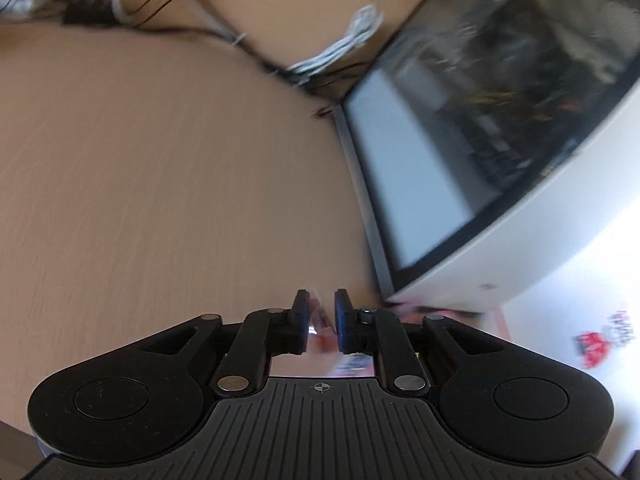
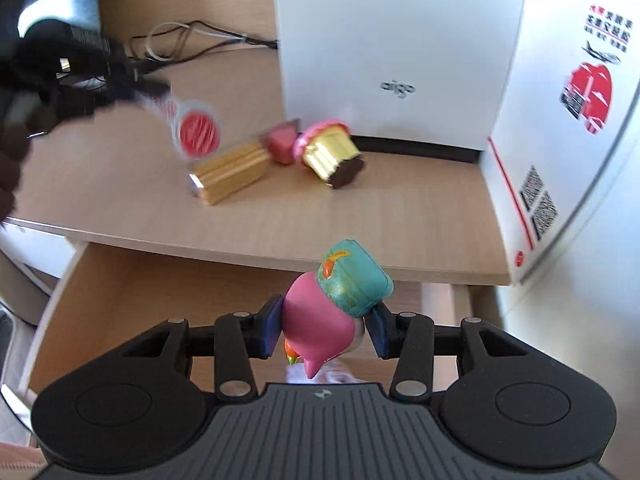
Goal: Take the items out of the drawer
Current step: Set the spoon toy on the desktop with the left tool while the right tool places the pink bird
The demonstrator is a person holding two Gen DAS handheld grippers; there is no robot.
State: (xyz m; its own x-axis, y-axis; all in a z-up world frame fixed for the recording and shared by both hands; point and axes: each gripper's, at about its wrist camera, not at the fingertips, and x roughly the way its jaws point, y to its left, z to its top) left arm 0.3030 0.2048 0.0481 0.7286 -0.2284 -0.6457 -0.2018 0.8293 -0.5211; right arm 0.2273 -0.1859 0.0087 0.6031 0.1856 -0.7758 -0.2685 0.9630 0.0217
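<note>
My right gripper (image 2: 324, 328) is shut on a pink toy figure (image 2: 316, 320) with a teal block (image 2: 354, 278) on top, held above the open wooden drawer (image 2: 120, 300). In the right wrist view, my left gripper (image 2: 154, 94) is a dark blur at the upper left, over the desk, with a round clear packet with a red face (image 2: 196, 132) at its tips. In the left wrist view, that gripper (image 1: 322, 314) has its jaws nearly together on a thin clear and red packet (image 1: 320, 324). A gold-wrapped bar (image 2: 230, 172), a pink piece (image 2: 282, 144) and a toy cupcake (image 2: 328, 152) lie on the desk.
A white computer case (image 2: 396, 40) stands at the back of the desk (image 2: 360, 224); its glass side (image 1: 480, 140) fills the right of the left wrist view. A white box with red print (image 2: 560, 120) stands at the right. Cables (image 1: 340, 48) trail behind.
</note>
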